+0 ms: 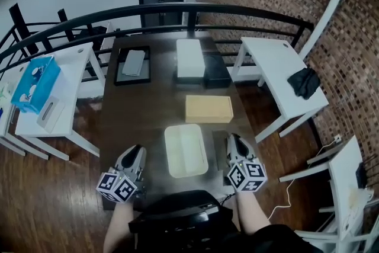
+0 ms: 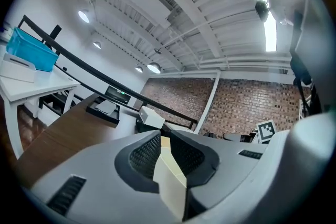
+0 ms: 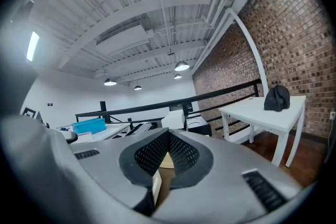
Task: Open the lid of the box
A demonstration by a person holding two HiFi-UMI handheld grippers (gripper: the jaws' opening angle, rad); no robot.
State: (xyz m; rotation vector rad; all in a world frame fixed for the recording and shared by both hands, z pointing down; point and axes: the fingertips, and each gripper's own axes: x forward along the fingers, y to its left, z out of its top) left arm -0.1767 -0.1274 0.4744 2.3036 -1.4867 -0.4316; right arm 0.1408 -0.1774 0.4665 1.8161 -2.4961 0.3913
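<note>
A flat cream box (image 1: 186, 150) with its lid on lies on the dark table (image 1: 136, 115) right in front of me. My left gripper (image 1: 137, 152) rests on the table to the box's left, apart from it, jaws shut and empty. My right gripper (image 1: 233, 140) sits just off the box's right side, also shut on nothing. In the left gripper view the left gripper (image 2: 160, 136) has its pads together, and a strip of the cream box (image 2: 170, 176) shows below them. In the right gripper view the right gripper (image 3: 168, 134) is closed too.
A tan cardboard box (image 1: 208, 108) lies beyond the cream one. Farther back stand a white box (image 1: 189, 58), a black box (image 1: 216, 68) and a black tray (image 1: 132, 64). White side tables (image 1: 284, 77) flank the table; a blue bin (image 1: 35, 83) is at left.
</note>
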